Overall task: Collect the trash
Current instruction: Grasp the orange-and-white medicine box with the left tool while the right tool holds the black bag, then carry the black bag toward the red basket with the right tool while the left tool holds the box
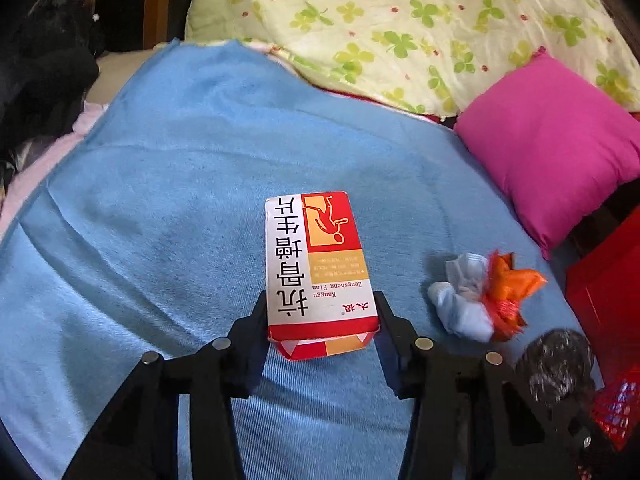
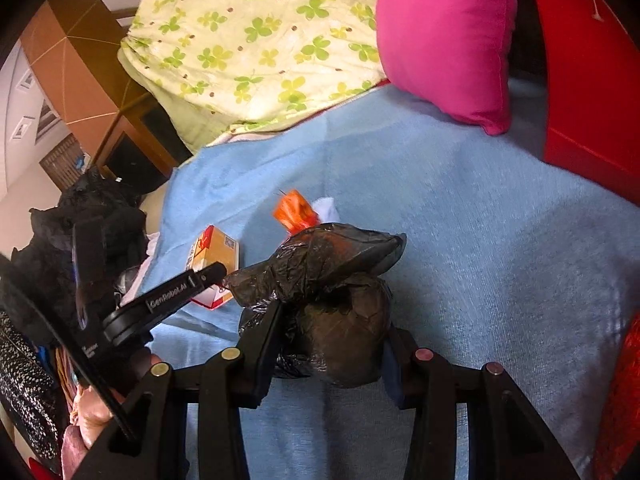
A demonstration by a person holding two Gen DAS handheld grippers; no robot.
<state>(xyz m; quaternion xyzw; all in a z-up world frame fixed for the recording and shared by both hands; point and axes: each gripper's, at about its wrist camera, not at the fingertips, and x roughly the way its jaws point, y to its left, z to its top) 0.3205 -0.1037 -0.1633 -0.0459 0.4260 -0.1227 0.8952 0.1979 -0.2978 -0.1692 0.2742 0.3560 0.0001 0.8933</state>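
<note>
My left gripper [image 1: 322, 312] is shut on the near end of a red and white medicine box [image 1: 318, 268], which lies over the blue blanket [image 1: 160, 184]. The box also shows in the right wrist view [image 2: 214, 254] with the left gripper's finger across it. My right gripper [image 2: 334, 332] is shut on a tied black plastic bag [image 2: 332, 280], held just above the blanket [image 2: 480, 240]. The bag shows blurred at the lower right of the left wrist view [image 1: 556, 368]. A crumpled white tissue [image 1: 460, 300] and an orange wrapper [image 1: 508, 292] lie together on the blanket to the right of the box.
A pink cushion [image 1: 560, 152] and a clover-print quilt [image 1: 400, 28] lie at the back of the bed. A red box [image 1: 608, 292] stands at the right edge. Black clothing [image 1: 36, 80] is piled at the left. A wooden frame [image 1: 156, 0] stands behind.
</note>
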